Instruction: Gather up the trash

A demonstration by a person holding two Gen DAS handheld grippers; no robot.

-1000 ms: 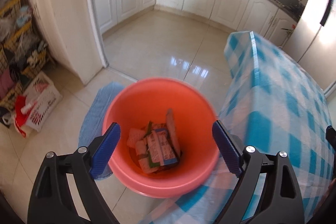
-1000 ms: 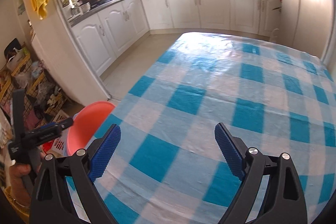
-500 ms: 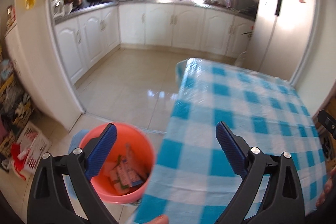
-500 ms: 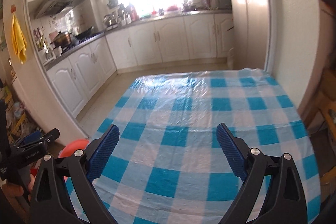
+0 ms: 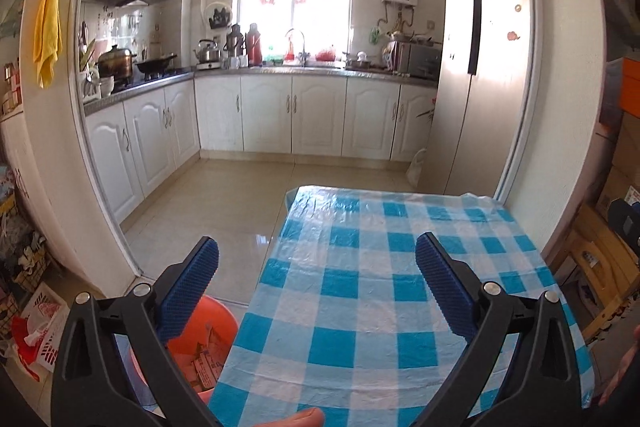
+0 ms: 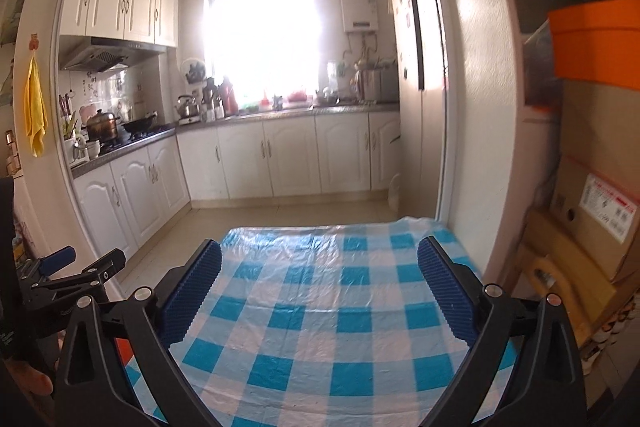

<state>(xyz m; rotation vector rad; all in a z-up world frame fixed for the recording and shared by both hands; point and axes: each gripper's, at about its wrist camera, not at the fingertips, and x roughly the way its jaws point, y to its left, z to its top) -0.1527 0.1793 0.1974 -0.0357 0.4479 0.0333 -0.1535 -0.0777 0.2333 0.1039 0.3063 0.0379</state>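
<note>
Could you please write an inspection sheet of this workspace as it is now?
Surface: table with blue checked cloth; nothing lies on the part in view.
Job's things: orange bucket on the floor at the table's left, cartons inside.
Clutter: white basket on the floor at left; cardboard boxes at right.
Grippers: left gripper and right gripper, jaws wide apart, both empty.
Cables: nothing seen.
Surroundings: kitchen with white cabinets, fridge, yellow towel.

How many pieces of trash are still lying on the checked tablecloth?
0. The checked tablecloth shows no trash in either view. Cartons lie in the orange bucket beside the table, partly hidden by the left gripper.
</note>
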